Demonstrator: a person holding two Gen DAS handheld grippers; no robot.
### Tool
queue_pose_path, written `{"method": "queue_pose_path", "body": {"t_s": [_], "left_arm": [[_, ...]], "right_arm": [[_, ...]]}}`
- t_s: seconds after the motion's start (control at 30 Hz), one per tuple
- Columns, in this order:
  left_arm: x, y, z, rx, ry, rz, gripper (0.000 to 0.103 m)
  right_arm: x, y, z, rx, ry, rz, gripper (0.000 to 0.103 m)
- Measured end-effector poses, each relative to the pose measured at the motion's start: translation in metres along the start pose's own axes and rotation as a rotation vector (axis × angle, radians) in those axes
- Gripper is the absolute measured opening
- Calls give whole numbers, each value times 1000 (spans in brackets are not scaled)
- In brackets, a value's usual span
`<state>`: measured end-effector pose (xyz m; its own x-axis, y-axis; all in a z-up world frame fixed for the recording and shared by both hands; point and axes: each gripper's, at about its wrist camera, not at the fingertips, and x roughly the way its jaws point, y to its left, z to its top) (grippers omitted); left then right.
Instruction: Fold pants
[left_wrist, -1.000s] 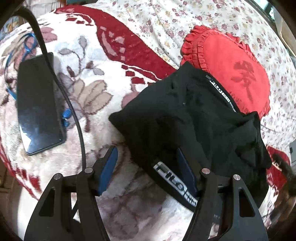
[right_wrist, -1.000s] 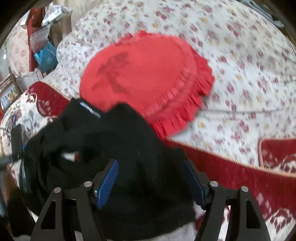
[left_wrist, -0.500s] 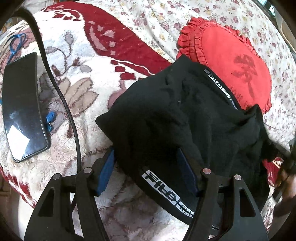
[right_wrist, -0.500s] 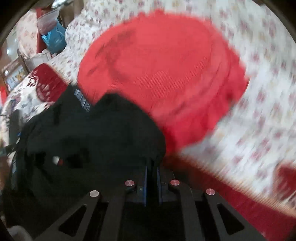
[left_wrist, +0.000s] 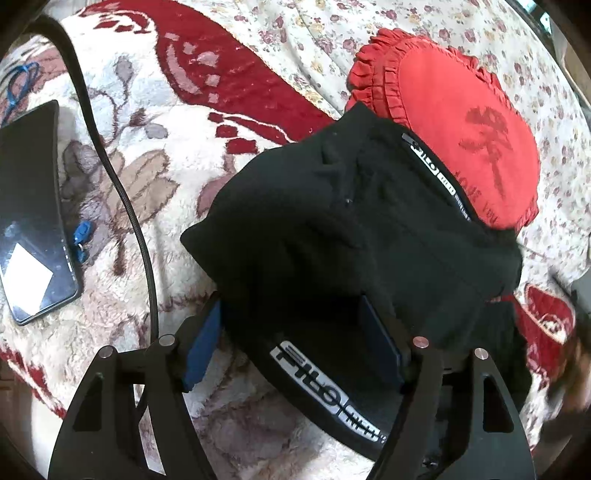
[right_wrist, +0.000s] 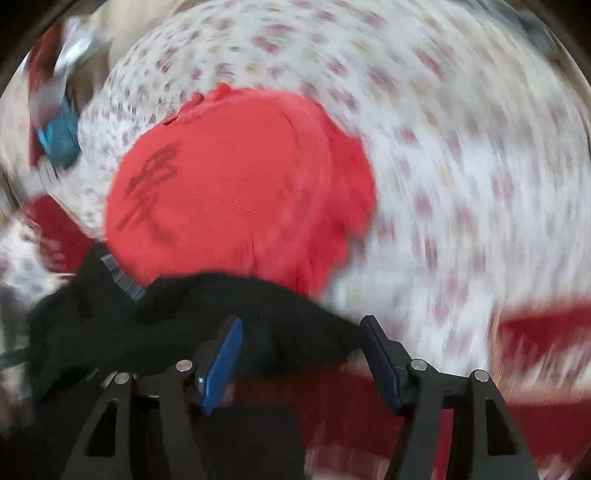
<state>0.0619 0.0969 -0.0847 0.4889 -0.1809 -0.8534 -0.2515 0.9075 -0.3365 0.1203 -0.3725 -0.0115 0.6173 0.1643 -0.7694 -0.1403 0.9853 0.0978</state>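
Note:
The black pants (left_wrist: 351, 229) lie bundled on the fleece blanket, with a white-lettered waistband at the near edge and another against the red cushion. My left gripper (left_wrist: 291, 339) straddles the near edge. Its jaws are opening wide; cloth lies between them and drapes over the right finger (left_wrist: 380, 339). The right wrist view is blurred by motion. There the pants (right_wrist: 147, 325) fill the lower left, and one edge hangs across my right gripper (right_wrist: 303, 354). Its jaws are opening, with both blue pads clear of the cloth.
A round red frilled cushion (left_wrist: 461, 122) (right_wrist: 236, 192) lies just beyond the pants on a floral bedsheet (left_wrist: 295, 37). A dark phone (left_wrist: 29, 206), a black cable (left_wrist: 122, 177) and a small blue clip (left_wrist: 81, 236) lie on the red-and-white blanket (left_wrist: 147, 122) to the left.
The right gripper closed on the pants' edge half a second ago, then opened again while its view swung sideways. The left gripper crept closer over the waistband and its jaws spread wider.

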Motion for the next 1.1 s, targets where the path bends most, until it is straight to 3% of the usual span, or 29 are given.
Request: {"method": "queue_pose_path", "body": {"t_s": [0.17, 0.33, 0.4, 0.43, 0.47, 0.53, 0.63, 0.73, 0.87, 0.97, 1.03, 1.1], "left_arm": [[0, 1, 7, -34, -1, -21, 74], [-8, -4, 11, -43, -49, -25, 74], [-3, -5, 11, -39, -39, -25, 74], [-1, -4, 10, -43, -34, -27, 70], [0, -2, 9, -54, -32, -36, 65], [-4, 2, 5, -77, -35, -67, 36], [-23, 3, -5, -71, -94, -55, 23], [-47, 5, -20, -62, -135, -48, 21], [-66, 11, -50, -61, -142, -28, 21], [-56, 11, -70, -43, -109, 4, 22], [-46, 11, -78, -28, -74, 44, 31], [-48, 14, -80, -33, -63, 36, 33]], "right_arm": [[-10, -26, -72, 191, 106, 90, 63], [12, -14, -93, 274, 113, 206, 62], [19, 1, -93, 235, 105, 143, 41], [18, 2, -92, 229, 97, 118, 23], [16, 2, -91, 246, 87, 135, 17], [1, -3, -93, 291, 54, 182, 16], [-32, 4, -93, 241, 12, 164, 15], [-67, 6, -98, 226, -19, 174, 15], [-109, 0, -117, 208, -21, 121, 15], [-100, -9, -139, 209, 65, 71, 15], [-75, -14, -154, 203, 174, 39, 16], [-60, -13, -165, 178, 259, -7, 20]]}}
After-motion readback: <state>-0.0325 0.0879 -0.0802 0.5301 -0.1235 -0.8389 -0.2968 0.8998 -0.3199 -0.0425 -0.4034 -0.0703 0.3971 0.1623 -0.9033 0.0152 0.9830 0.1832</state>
